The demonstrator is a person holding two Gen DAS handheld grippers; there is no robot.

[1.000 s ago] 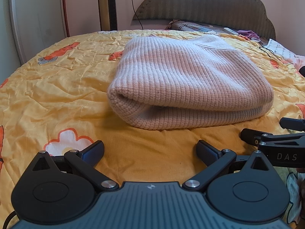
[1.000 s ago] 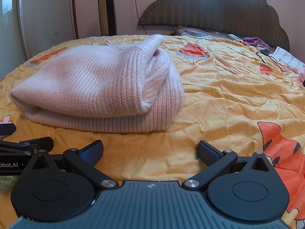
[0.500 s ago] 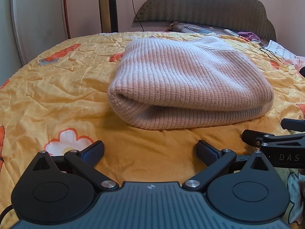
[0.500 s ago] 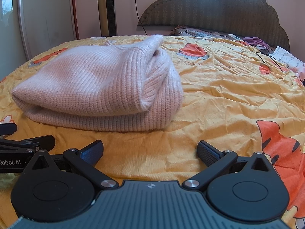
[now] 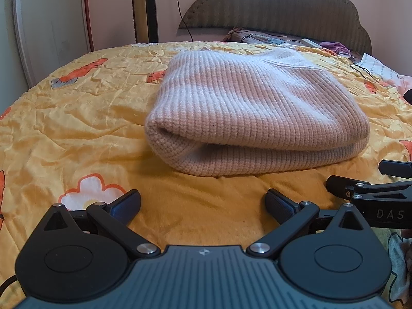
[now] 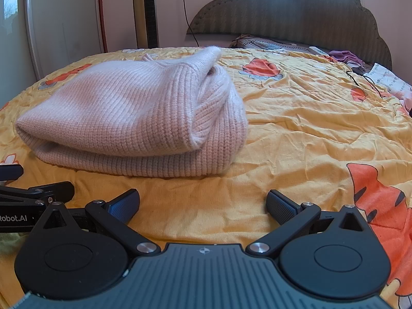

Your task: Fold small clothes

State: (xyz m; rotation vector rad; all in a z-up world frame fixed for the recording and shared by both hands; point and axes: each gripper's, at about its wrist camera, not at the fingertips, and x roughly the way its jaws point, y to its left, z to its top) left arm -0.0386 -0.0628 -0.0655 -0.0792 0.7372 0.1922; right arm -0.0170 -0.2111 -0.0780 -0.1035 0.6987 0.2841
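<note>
**Sweater, folded, on bed**

Sweater (image 5: 255, 118): pink ribbed knit, folded in a thick bundle on the yellow flowered bedspread (image 5: 77, 128), ahead of both tongs and touching neither.

Left gripper (image 5: 203, 203): fingers spread wide, holding nothing, low over the bedspread, the sweater's rolled edge straight ahead.

Right gripper (image 6: 203, 203): fingers spread wide, holding nothing, just beside the left one; sweater ahead and to its left.

Beyond the sweater: dark padded headboard (image 6: 296, 18), pillow (image 6: 260, 42), purple cloth (image 6: 345, 56), black cable (image 6: 365, 79). Tower fan (image 6: 145, 10) against the far wall. Nothing lies between tongs and sweater.
</note>
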